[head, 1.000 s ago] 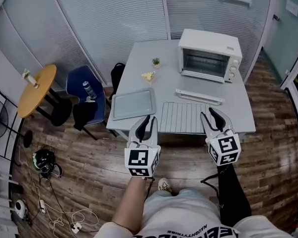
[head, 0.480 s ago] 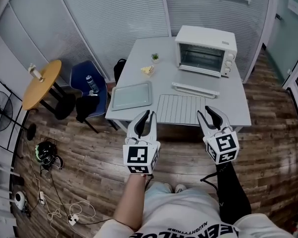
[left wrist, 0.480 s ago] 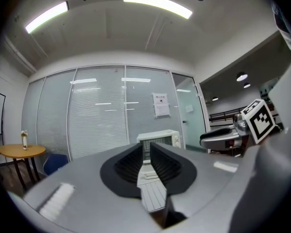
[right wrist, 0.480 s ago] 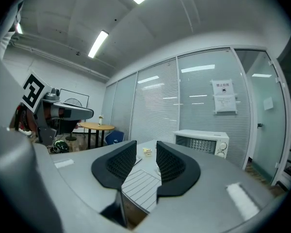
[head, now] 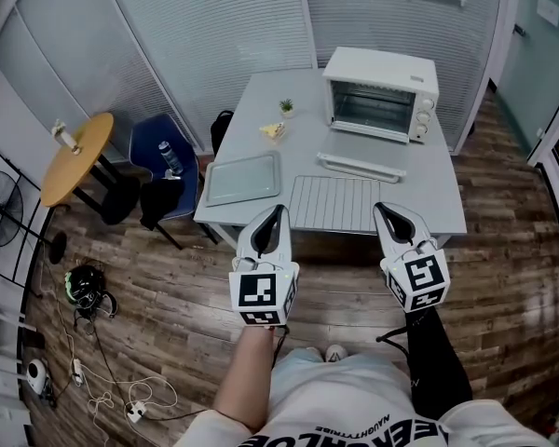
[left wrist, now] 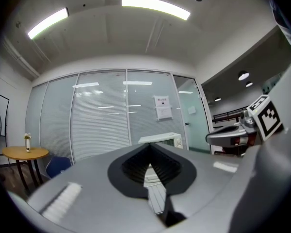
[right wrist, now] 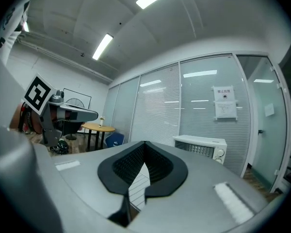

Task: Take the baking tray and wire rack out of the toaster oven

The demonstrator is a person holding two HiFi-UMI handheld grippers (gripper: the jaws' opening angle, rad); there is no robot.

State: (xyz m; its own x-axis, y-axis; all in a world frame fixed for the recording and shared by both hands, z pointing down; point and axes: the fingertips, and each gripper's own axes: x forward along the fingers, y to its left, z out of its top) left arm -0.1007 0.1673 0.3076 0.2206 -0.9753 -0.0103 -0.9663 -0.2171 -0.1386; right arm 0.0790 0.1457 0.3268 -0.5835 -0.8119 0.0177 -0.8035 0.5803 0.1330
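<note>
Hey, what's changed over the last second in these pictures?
The right tool has closed its jaws on nothing. It and the left tool have drawn back from the table edge, both empty. The left tool stayed shut. The baking tray, wire rack and toaster oven sit where they were.

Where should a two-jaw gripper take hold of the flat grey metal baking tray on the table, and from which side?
Probably the raised rim of its near long edge, coming in level from the person's side. The flat grey metal baking tray lies flat at the front left corner of the grey table, so only the thin rim can be pinched, and that edge is closest.
</note>
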